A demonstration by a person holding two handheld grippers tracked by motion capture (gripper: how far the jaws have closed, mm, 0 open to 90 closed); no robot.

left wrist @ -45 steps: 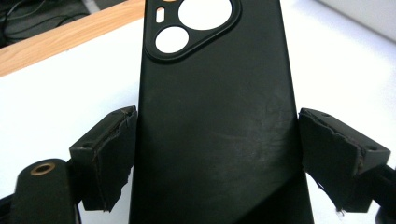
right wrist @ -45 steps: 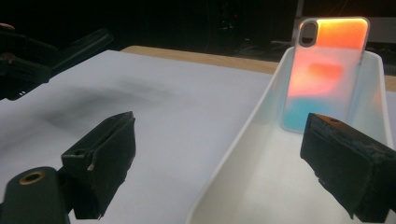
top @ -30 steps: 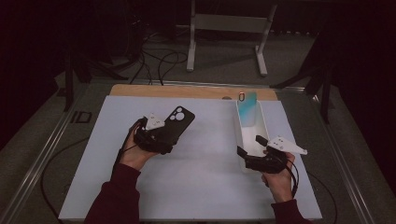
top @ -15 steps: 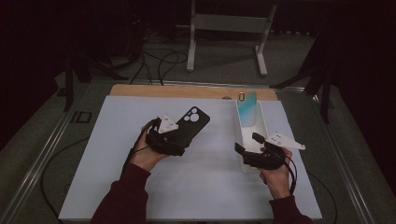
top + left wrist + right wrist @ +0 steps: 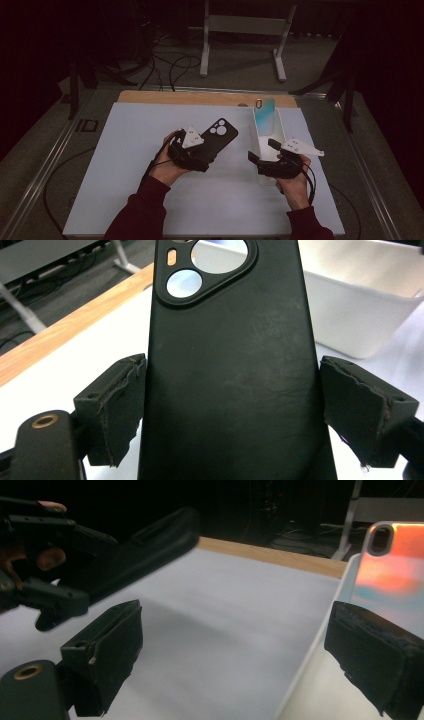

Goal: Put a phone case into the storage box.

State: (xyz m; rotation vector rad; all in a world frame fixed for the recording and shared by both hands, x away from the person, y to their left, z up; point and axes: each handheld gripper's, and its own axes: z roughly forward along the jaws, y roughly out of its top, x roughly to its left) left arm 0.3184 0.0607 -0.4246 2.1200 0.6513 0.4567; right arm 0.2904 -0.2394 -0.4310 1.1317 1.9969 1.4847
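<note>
A black phone case (image 5: 221,132) with round camera cut-outs hangs above the white mat, my left gripper (image 5: 206,154) shut on its lower part. In the left gripper view both pads (image 5: 117,405) press on the sides of the case (image 5: 230,340). My right gripper (image 5: 261,152) stands open at the near left wall of a white bin (image 5: 254,131). Its jaws have just been opening, and only the mat and the bin wall (image 5: 315,650) lie between them. An iridescent phone case (image 5: 265,112) leans upright in the bin's far end. The right gripper view shows the black case (image 5: 145,545) at the upper left.
A white mat (image 5: 125,150) covers the table, with a wooden strip (image 5: 190,98) along its far edge. Behind the table stand a metal frame (image 5: 240,25) and loose cables (image 5: 170,65) on a dark floor. Metal rails (image 5: 45,170) run along the table's sides.
My left hand has carried the black phone case to the right, closer to the white bin. The right hand has stayed by the bin's near end.
</note>
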